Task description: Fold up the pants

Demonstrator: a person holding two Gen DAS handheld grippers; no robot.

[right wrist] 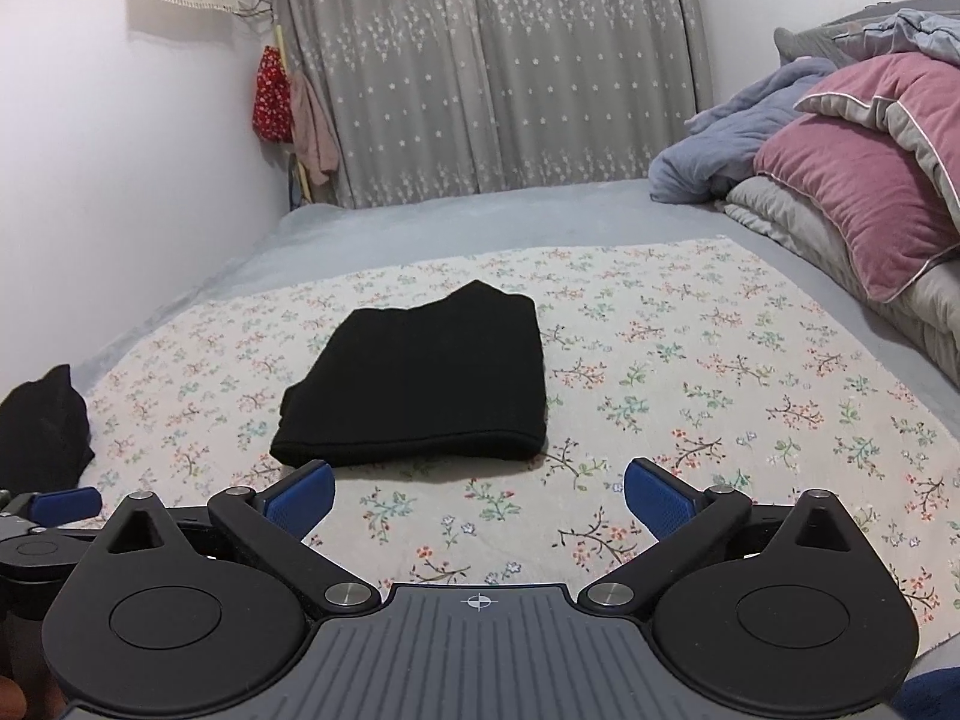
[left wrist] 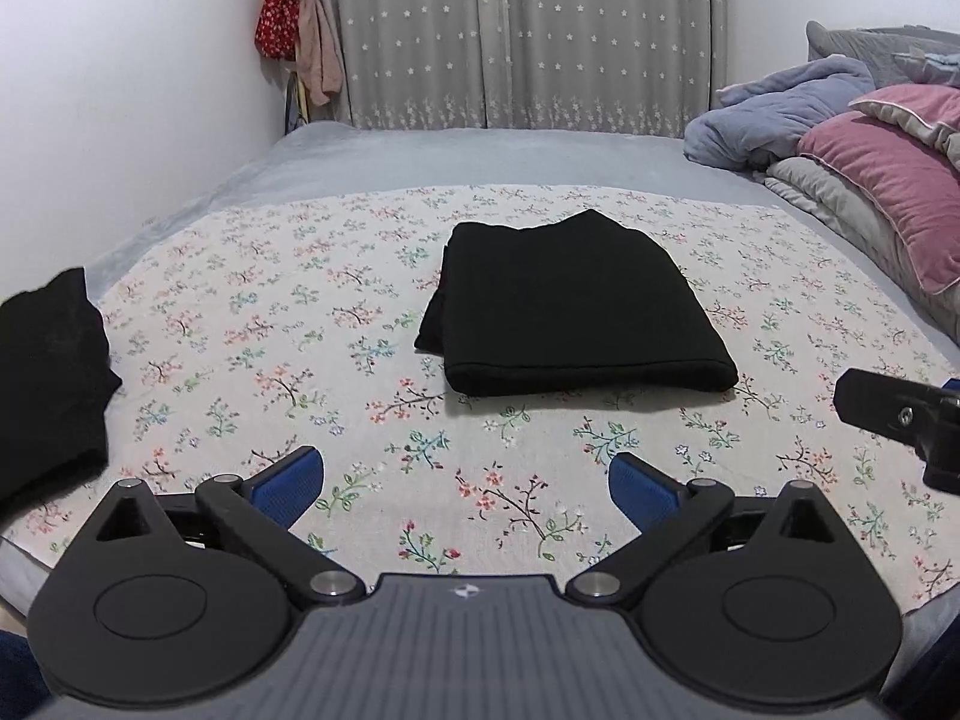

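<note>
a: on the floral sheet (left wrist: 336,276), middle of the bed, the black pants (left wrist: 570,312) lie as a thick folded rectangle, flat, nothing touching them.

b: and the claws?

a: both released. the left gripper (left wrist: 467,483) has its blue pads spread wide over bare sheet, empty. the right gripper (right wrist: 480,495) is the same, jaws apart, holding nothing.

b: which way do the pants lie from each?

a: ahead of both. from the left wrist they sit forward and a little to the right; from the right wrist they sit forward and a little to the left (right wrist: 420,378). so the bundle lies roughly between the two claws, apart from both.

b: which is nearer?

a: the right one, i judge. in its view the near rounded fold edge lies just beyond the fingertips; in the left view there is a wider strip of sheet before that edge.

b: long axis?

a: the near fold edge runs across, left to right, facing both claws. the far edge is uneven, with one corner peaked up.

b: how far along?

a: my guess is the fold is essentially done. if anything remains, it is squaring that far edge, reached over the bundle.

b: anything else?

a: a second dark garment (left wrist: 48,384) lies at the left edge of the sheet, well apart from the pants; pink pillows (right wrist: 864,204) are stacked at the right.
</note>
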